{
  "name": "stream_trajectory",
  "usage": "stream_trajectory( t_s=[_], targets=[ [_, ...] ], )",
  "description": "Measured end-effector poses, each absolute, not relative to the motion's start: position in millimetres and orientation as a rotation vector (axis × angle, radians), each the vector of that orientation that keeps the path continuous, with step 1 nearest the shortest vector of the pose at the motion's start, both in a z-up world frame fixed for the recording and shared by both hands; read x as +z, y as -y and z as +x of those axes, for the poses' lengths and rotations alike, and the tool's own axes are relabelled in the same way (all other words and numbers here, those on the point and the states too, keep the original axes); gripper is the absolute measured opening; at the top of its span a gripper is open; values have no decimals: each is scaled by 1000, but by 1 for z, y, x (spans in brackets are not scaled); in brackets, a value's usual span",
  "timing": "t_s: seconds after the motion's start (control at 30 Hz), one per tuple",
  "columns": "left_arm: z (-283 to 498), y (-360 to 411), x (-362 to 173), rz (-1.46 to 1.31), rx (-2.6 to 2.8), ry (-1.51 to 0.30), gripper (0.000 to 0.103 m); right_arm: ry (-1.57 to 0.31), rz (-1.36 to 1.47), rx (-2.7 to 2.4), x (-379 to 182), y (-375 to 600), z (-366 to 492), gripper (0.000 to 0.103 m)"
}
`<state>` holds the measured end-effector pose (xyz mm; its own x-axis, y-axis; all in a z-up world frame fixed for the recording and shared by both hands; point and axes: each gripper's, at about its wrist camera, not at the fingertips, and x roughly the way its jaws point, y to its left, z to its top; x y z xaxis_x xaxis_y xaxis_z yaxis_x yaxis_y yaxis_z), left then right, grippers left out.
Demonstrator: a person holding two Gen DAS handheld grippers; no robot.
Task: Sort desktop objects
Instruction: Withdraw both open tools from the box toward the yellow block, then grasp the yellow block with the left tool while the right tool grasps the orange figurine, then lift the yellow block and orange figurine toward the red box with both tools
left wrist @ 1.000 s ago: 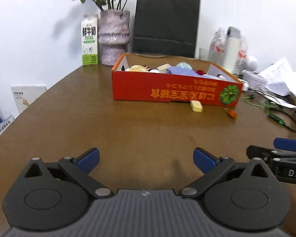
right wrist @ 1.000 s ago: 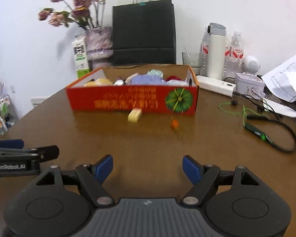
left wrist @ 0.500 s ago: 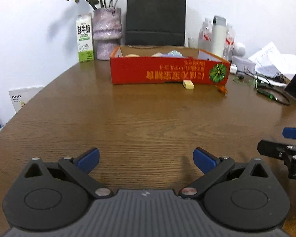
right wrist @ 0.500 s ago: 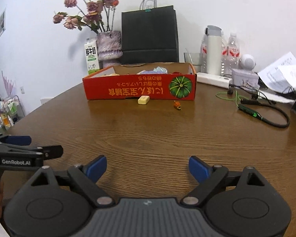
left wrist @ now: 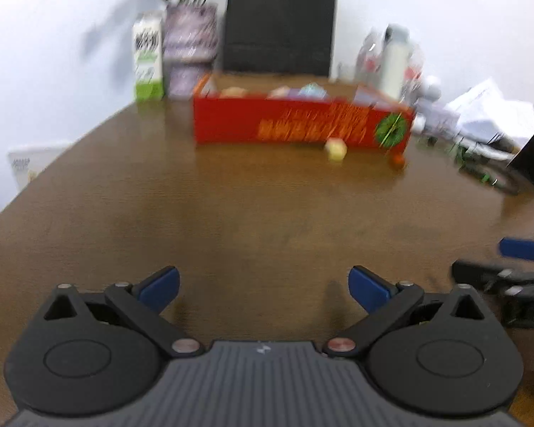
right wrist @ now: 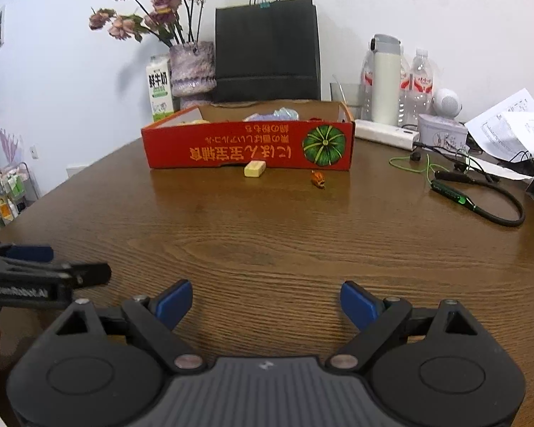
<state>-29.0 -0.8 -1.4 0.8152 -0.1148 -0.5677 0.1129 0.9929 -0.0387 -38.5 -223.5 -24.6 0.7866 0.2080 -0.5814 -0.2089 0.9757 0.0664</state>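
A red cardboard box [right wrist: 249, 149] with several small items inside stands at the far middle of the brown table; it also shows in the blurred left wrist view [left wrist: 299, 126]. A pale yellow block [right wrist: 255, 168] and a small orange object [right wrist: 318, 179] lie on the table just in front of the box; both also show in the left wrist view, the block [left wrist: 335, 149] and the orange object [left wrist: 397, 160]. My left gripper [left wrist: 263, 284] is open and empty above the near table. My right gripper [right wrist: 266, 302] is open and empty, beside it.
Behind the box stand a milk carton [right wrist: 158, 87], a flower vase [right wrist: 192, 69] and a black paper bag [right wrist: 267, 48]. At the right are bottles [right wrist: 386, 78], a power strip [right wrist: 386, 134], papers [right wrist: 509, 124] and a green-black cable [right wrist: 480, 199].
Both grippers have moved a little toward the box, which looks larger now. The left wrist view is motion-blurred. Both grippers stay open and empty.
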Motion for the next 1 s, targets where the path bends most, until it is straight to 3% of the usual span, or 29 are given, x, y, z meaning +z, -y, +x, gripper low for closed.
stream_trajectory(
  t_s=[0.2, 0.3, 0.4, 0.47, 0.53, 0.67, 0.7, 0.77, 0.8, 0.83, 1.0],
  targets=[
    [33, 36, 21, 86, -246, -512, 102, -629, -17, 205, -19, 233, 24, 79],
    [88, 48, 22, 13, -294, -585, 85, -634, -11, 214, -16, 239, 70, 66],
    [136, 59, 13, -27, -311, -627, 83, -663, -19, 181, -20, 241, 116, 62],
    [158, 69, 5, 2, -301, -642, 80, -699, -1, 179, -25, 242, 138, 50],
    [174, 77, -1, 8, -296, -663, 63, -697, -20, 172, -29, 241, 150, 43],
    [188, 79, -9, -23, -303, -688, 55, -685, -33, 179, -30, 237, 156, 17],
    [188, 81, -10, -20, -310, -679, 55, -679, -39, 183, -31, 236, 156, 17],
    [186, 84, -11, 11, -311, -669, 41, -670, -47, 191, -32, 235, 154, 13],
    [186, 86, -12, 21, -302, -667, 26, -668, -40, 196, -32, 236, 154, 13],
    [186, 86, -11, 20, -298, -670, 22, -668, -30, 201, -31, 237, 153, 13],
    [163, 70, -2, -36, -255, -671, 22, -625, -1, 217, -16, 237, 134, 13]
  ],
)
